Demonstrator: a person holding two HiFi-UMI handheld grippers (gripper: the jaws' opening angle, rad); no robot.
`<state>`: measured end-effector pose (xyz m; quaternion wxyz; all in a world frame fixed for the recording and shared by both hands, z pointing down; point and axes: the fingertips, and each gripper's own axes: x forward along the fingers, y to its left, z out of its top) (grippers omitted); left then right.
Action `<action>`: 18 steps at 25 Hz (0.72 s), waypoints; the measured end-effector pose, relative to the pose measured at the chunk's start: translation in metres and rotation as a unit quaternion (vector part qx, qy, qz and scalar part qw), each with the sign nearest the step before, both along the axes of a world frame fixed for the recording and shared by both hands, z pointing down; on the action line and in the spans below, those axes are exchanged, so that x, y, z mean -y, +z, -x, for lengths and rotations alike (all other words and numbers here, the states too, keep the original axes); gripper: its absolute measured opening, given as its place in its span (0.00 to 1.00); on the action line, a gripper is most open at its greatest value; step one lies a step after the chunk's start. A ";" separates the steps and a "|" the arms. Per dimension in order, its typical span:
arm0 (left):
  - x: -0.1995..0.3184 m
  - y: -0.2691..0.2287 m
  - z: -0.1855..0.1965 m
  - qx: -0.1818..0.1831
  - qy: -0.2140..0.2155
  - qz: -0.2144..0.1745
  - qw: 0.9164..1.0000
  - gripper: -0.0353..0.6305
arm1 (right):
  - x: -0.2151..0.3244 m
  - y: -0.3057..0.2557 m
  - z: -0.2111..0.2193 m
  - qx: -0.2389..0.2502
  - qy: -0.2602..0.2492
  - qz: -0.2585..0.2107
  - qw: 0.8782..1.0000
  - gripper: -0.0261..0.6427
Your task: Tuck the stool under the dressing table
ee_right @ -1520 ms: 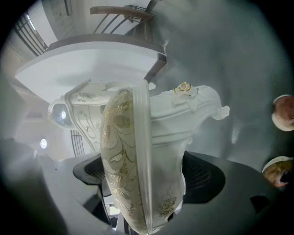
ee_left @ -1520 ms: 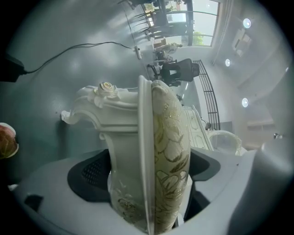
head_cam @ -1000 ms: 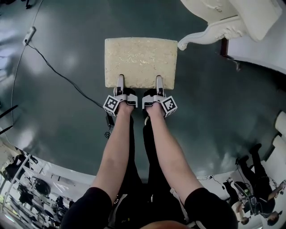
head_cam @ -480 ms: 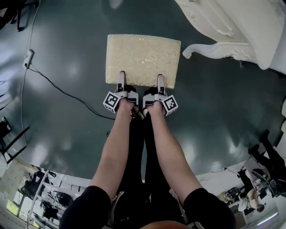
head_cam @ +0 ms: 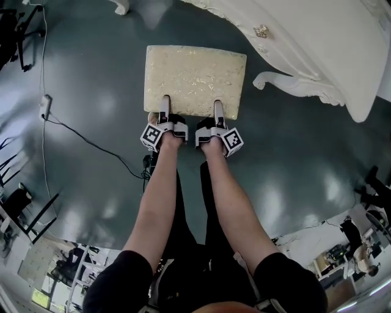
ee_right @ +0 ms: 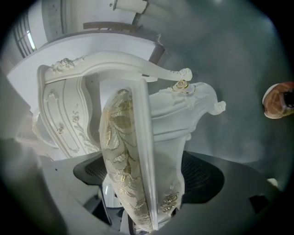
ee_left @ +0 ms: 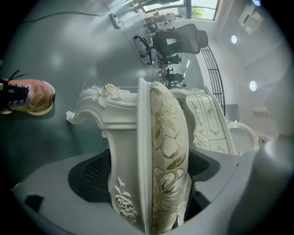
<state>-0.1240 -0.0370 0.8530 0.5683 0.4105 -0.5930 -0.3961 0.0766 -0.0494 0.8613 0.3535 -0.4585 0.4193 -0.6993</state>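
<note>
The stool (head_cam: 194, 78), with a cream and gold brocade cushion on a carved white frame, stands on the dark floor just ahead of me. My left gripper (head_cam: 165, 106) is shut on the near edge of its seat at the left. My right gripper (head_cam: 218, 109) is shut on the same edge at the right. In the left gripper view the cushion (ee_left: 167, 151) and seat frame fill the space between the jaws; the right gripper view shows the cushion (ee_right: 121, 156) the same way. The white dressing table (head_cam: 317, 43) lies beyond the stool to the right, its curled leg (head_cam: 287, 82) close to the stool's far right corner.
A black cable (head_cam: 85, 143) runs over the floor at the left to a power strip (head_cam: 44, 105). Another white curled leg (head_cam: 121, 6) shows at the top edge. My shoe (ee_left: 27, 96) is on the floor beside the stool. An office chair (ee_left: 179, 39) stands far behind.
Both grippers and the stool have moved forward toward the dressing table. The table now spreads over the top right, and a second leg has come into view at top left.
</note>
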 end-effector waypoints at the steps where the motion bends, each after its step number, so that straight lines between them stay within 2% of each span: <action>1: 0.012 -0.002 0.008 0.001 0.007 -0.002 1.000 0.79 | 0.008 -0.001 0.008 0.000 0.008 0.003 1.000 0.80; 7: 0.083 -0.010 0.033 -0.020 0.054 -0.022 0.998 0.79 | 0.053 -0.003 0.034 -0.020 0.089 0.006 0.996 0.80; 9: 0.100 -0.007 0.043 -0.014 0.073 -0.015 0.997 0.79 | 0.068 -0.004 0.043 -0.026 0.111 0.002 0.993 0.80; 11: 0.113 -0.004 0.053 -0.006 0.082 -0.008 0.997 0.79 | 0.081 -0.005 0.051 -0.028 0.124 -0.003 0.992 0.80; 18: 0.170 -0.004 0.057 -0.007 0.101 -0.033 0.994 0.80 | 0.123 0.001 0.057 -0.026 0.153 -0.012 0.988 0.80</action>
